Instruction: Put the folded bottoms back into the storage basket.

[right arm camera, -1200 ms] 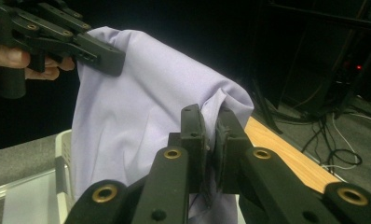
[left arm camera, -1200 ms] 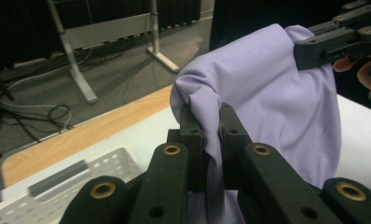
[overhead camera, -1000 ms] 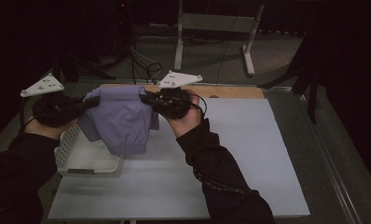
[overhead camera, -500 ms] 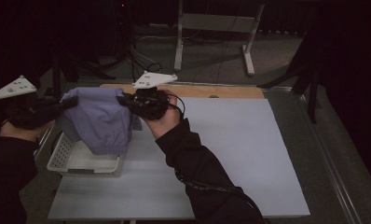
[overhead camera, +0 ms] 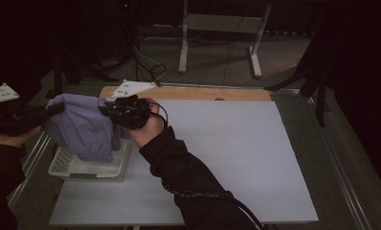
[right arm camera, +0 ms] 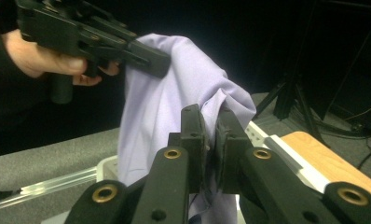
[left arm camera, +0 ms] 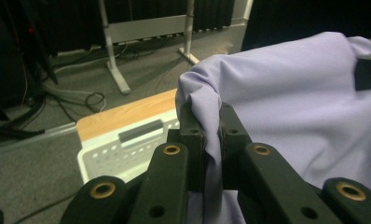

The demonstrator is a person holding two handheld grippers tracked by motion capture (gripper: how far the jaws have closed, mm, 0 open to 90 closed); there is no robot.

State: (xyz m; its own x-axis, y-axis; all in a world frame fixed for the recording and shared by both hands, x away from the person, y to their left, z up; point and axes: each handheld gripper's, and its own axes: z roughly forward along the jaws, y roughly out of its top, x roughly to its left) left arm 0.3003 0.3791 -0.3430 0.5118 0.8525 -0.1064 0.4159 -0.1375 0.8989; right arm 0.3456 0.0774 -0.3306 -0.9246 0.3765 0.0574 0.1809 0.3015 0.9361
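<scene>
The left tongs (overhead camera: 52, 109) and right tongs (overhead camera: 107, 109) each clench a top corner of the lavender cloth (overhead camera: 85, 127), holding it spread and hanging over the white basket (overhead camera: 66, 165) at the desk's (overhead camera: 236, 158) left edge, likely so it drops in.

The right tongs (right arm camera: 210, 123) pinch a lilac cloth (right arm camera: 160, 112), whose far corner the left tongs (right arm camera: 148, 58) grip.
</scene>
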